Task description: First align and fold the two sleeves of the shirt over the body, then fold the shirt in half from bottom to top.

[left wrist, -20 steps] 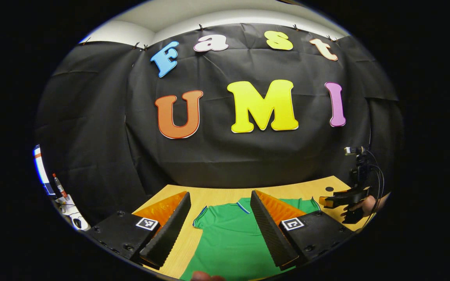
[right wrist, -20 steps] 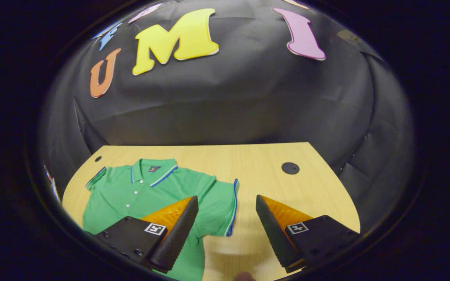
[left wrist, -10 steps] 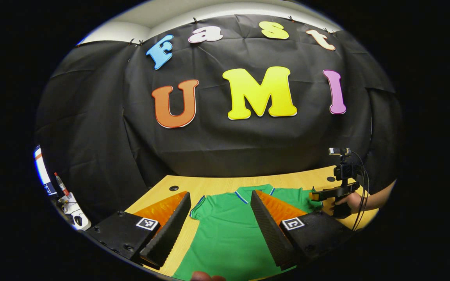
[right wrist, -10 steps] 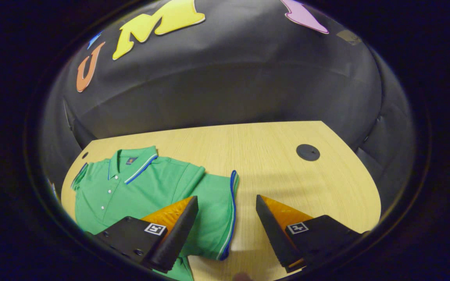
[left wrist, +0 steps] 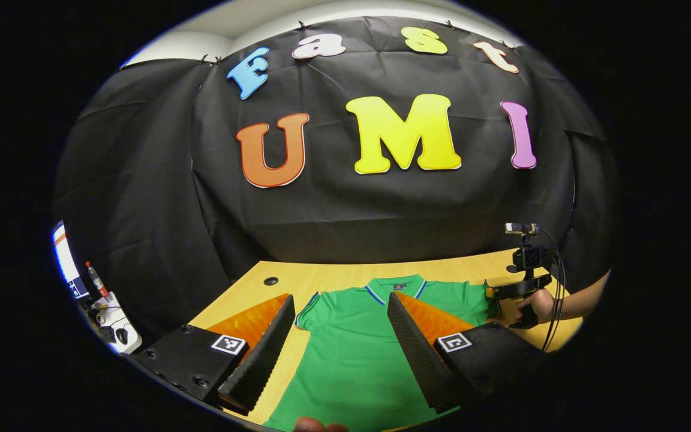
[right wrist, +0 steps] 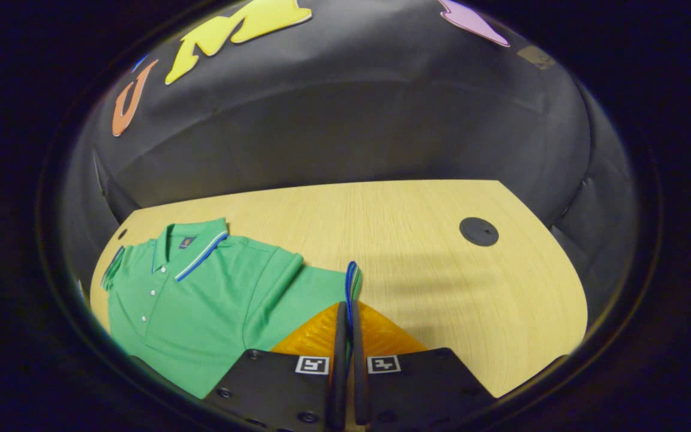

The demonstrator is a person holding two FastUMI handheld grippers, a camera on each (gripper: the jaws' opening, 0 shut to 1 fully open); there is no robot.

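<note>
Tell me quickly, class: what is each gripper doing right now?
Left gripper: open, above the green shirt, holding nothing.
Right gripper: shut on the sleeve's striped cuff.

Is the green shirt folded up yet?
Not yet. The green shirt lies spread flat on the table, both sleeves out; the right gripper pinches one sleeve's edge.

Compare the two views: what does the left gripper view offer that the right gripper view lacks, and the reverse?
Left gripper view: the left tongs open above the shirt, and a hand holding the right tongs at the sleeve. Right gripper view: the right tongs shut on the cuff, and a round black cap in the table. Shared: the green shirt spread on the wooden table.
</note>
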